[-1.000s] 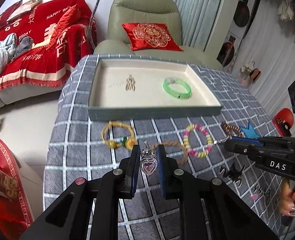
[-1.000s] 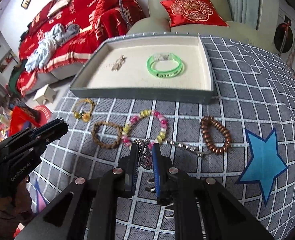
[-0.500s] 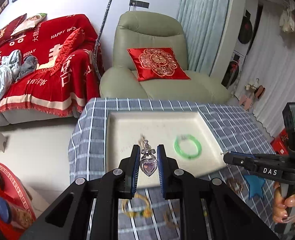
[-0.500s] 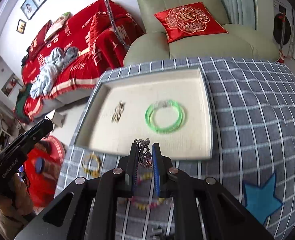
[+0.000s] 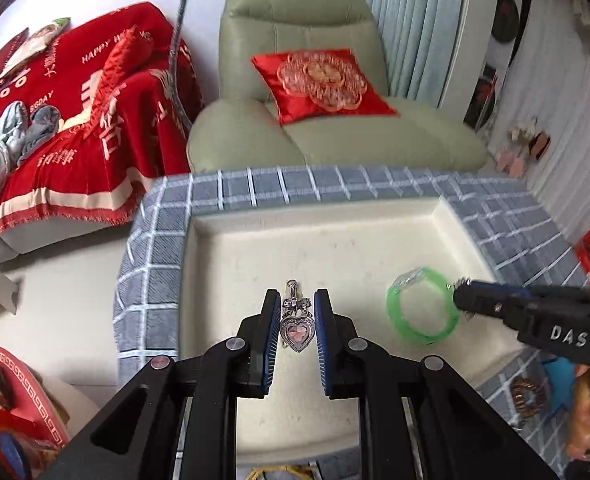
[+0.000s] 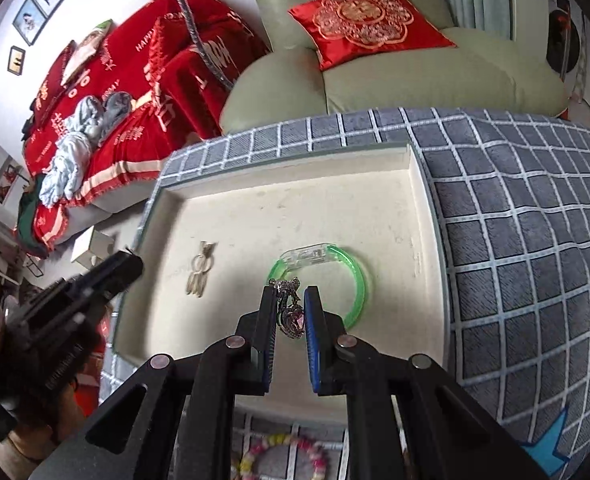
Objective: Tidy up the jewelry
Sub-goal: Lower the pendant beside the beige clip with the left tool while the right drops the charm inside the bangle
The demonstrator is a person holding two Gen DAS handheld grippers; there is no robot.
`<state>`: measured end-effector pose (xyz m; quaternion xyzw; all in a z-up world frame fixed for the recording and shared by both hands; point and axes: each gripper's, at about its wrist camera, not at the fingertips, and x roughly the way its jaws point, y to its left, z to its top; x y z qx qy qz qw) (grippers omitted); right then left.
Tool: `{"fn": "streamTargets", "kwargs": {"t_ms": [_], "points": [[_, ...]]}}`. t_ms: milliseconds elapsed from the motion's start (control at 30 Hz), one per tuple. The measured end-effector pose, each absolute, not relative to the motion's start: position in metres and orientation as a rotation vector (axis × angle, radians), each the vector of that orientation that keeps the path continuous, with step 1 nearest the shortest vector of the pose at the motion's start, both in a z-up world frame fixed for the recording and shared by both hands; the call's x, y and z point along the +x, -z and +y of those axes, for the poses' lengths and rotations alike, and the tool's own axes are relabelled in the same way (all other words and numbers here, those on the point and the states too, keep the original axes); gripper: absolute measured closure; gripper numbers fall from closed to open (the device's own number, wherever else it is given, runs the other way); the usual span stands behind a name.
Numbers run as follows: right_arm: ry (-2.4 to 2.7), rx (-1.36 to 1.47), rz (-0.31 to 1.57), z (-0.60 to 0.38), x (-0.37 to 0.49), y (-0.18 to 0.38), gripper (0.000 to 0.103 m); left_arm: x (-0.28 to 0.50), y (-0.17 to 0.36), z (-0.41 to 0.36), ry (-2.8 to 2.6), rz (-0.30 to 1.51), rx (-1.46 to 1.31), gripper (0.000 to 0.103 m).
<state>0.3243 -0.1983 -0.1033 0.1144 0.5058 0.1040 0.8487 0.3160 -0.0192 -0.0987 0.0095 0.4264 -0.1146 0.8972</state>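
Left wrist view. Left gripper (image 5: 295, 320) held above the tray (image 5: 231, 248), pointing toward the armchair (image 5: 295, 20); jaws narrow, clamped on a heart pendant (image 5: 296, 330) with a bow top, hanging between the blue pads (image 5: 269, 344). Right gripper (image 5: 461, 300) enters from the right, its tip over the green bangle (image 5: 423, 308) lying in the tray. Half a second ago the tray sat farther ahead; now it fills the lower frame and the counter (image 5: 167, 216) shows only at its edges.

Right wrist view. Right gripper (image 6: 289, 312) over the tray (image 6: 419, 200), jaws narrow, gripping a second pendant (image 6: 291, 316), directly above the bangle (image 6: 359, 280). A small gold piece (image 6: 201, 270) lies at the tray's left. Left gripper (image 6: 127, 266) at left edge. Tray nearer than before; a bead bracelet (image 6: 283, 456) on the counter (image 6: 535, 240) below.
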Motion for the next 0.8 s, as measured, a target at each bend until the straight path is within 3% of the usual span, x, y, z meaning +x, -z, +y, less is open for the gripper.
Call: {"fn": "streamTargets", "kwargs": {"t_ms": [300, 667, 733, 800], "points": [[-0.182, 0.192, 1.117, -0.193, 0.339, 0.139, 0.088, 0.325, 0.133, -0.028, 0.201, 0.934, 0.051, 0.069], [-0.136, 0.123, 1.098, -0.191, 0.341, 0.138, 0.087, 0.323, 0.145, -0.031, 0.152, 0.936, 0.093, 0.069], [-0.151, 0.153, 1.102, -0.193, 0.341, 0.137, 0.082, 0.323, 0.145, -0.032, 0.149, 0.933, 0.097, 0.069], [-0.172, 0.186, 1.081, -0.195, 0.337, 0.131, 0.060, 0.321, 0.145, -0.031, 0.144, 0.933, 0.097, 0.069]]}}
